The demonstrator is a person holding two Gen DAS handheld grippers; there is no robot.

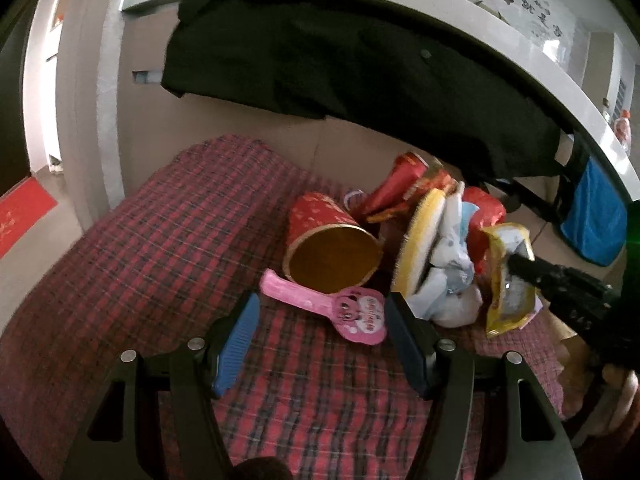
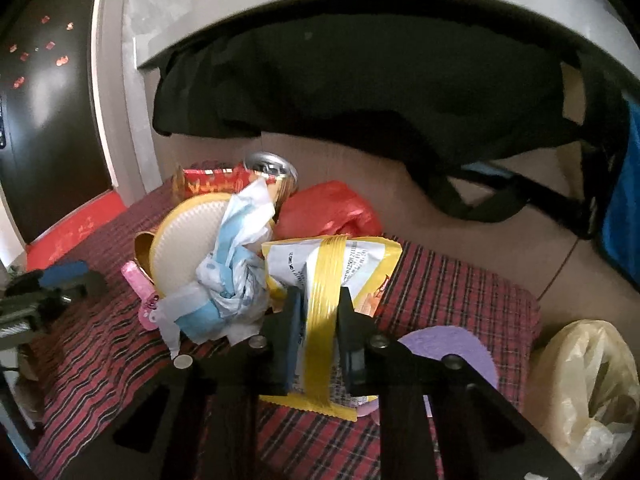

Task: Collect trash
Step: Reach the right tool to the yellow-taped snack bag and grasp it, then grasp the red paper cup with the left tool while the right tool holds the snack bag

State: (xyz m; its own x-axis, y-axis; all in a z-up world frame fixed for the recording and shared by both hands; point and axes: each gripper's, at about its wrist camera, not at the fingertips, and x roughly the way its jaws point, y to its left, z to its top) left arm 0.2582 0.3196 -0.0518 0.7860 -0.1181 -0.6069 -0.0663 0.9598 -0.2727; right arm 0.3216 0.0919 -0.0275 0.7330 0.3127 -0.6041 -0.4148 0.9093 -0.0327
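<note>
Plaid-covered surface [image 1: 160, 240] strewn with litter. Right gripper [image 2: 318, 312] clamped on yellow snack wrapper [image 2: 332, 264]; left gripper [image 1: 320, 332] wide open, empty.

The trash sits in a heap on the plaid cloth [image 1: 160, 240], toward its right and far side; the open tube [image 1: 332, 244] lies on its side at the heap's left, with the flat card [image 1: 324, 304] before it. Right of the tube stands the disc-shaped lid [image 1: 422, 240] on edge, the crumpled paper [image 1: 452, 256] against it; the snack packet [image 2: 320, 280] is rightmost (pinched between the right gripper [image 2: 318, 308] jaws), the can [image 2: 272, 172] behind, and a plastic bag [image 2: 592, 384] beside the cloth's right edge.
</note>
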